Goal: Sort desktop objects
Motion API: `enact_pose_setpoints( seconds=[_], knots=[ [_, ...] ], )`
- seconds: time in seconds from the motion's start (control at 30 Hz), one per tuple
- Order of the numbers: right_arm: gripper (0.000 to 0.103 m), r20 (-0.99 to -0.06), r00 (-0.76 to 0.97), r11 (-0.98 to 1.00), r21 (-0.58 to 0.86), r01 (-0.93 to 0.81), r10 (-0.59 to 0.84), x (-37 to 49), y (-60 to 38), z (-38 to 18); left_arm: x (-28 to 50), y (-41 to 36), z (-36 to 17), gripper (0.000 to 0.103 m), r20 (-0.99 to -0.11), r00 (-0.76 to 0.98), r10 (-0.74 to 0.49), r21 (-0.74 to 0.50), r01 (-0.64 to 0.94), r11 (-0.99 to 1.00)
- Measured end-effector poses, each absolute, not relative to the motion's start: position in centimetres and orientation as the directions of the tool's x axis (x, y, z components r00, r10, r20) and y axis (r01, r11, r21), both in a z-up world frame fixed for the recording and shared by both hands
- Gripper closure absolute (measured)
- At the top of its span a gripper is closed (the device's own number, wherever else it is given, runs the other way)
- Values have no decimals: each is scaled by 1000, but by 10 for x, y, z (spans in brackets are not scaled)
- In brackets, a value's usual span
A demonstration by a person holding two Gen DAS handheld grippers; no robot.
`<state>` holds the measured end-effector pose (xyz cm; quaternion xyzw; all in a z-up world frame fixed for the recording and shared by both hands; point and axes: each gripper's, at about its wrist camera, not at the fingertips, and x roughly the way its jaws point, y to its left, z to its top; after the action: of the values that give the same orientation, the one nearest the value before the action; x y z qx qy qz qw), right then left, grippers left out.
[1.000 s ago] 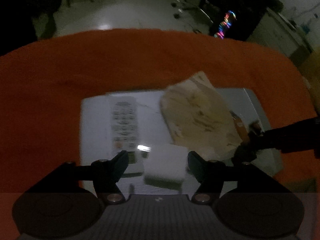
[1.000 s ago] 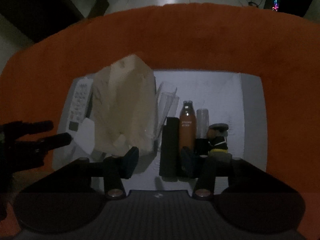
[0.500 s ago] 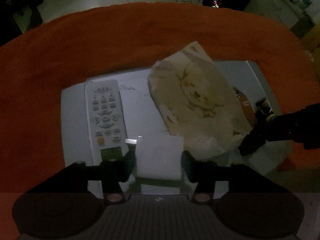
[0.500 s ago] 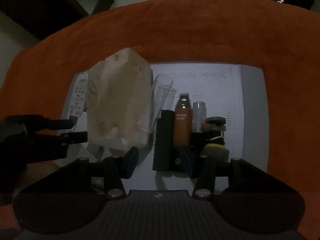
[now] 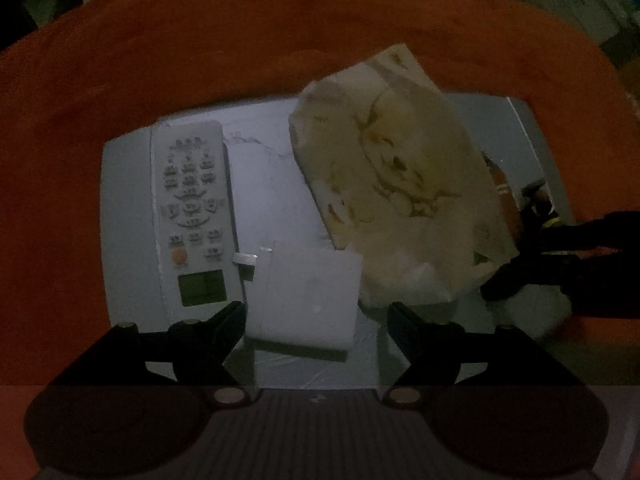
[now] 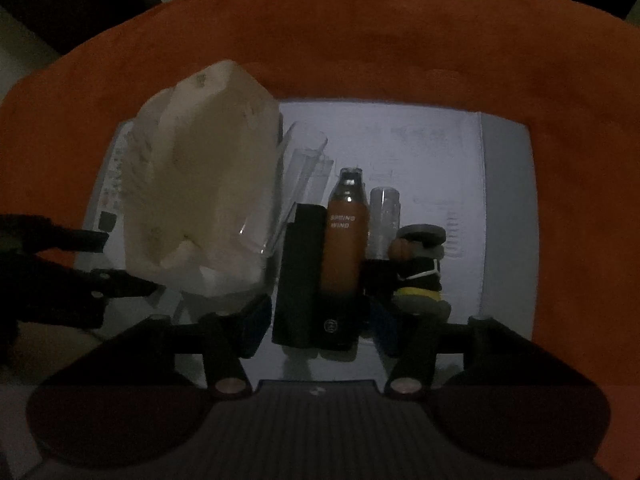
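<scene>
Two left fingers [image 5: 316, 312] just spread clear around a smooth white boxy charger [image 5: 308, 296]

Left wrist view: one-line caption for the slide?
Left gripper, jaws just opened, straddles a white charger block lying on the grey tray between remote and crumpled paper bag.

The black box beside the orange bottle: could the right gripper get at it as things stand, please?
Probably yes. The right gripper is open with the black box between its fingers, though the orange bottle stands close against the box and may get caught too.
</scene>
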<state>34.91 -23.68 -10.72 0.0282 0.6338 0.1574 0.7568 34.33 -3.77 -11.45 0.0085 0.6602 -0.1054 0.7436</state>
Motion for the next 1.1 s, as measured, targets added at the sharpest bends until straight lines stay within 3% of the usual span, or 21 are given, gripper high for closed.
enact_pose_setpoints(
  seconds=[0.1, 0.13, 0.4, 0.57, 0.87, 1.0, 1.1],
  knots=[
    [50, -941, 182, 951, 256, -173, 286, 350, -253, -99, 343, -40, -117, 48, -988, 104, -115, -96, 172, 980],
    [50, -935, 188, 949, 275, -155, 302, 351, -261, -96, 343, -40, -117, 49, -989, 101, -105, -86, 173, 981],
    [47, -948, 225, 974, 213, -77, 225, 354, -299, -87, 343, -41, -111, 51, -987, 148, -70, -47, 155, 987],
    [47, -957, 248, 986, 128, -108, 151, 358, -295, -96, 342, -35, -97, 51, -972, 211, -100, -75, 122, 990],
    [48, -956, 266, 978, 71, -197, 123, 361, -280, -102, 340, -27, -94, 52, -964, 234, -127, -102, 119, 988],
    [49, -959, 225, 969, 126, -213, 175, 361, -275, -103, 337, -29, -91, 51, -964, 234, -129, -102, 124, 987],
    [48, -970, 217, 968, 59, -243, 113, 361, -268, -112, 339, -29, -93, 51, -967, 226, -121, -94, 127, 987]
  ],
)
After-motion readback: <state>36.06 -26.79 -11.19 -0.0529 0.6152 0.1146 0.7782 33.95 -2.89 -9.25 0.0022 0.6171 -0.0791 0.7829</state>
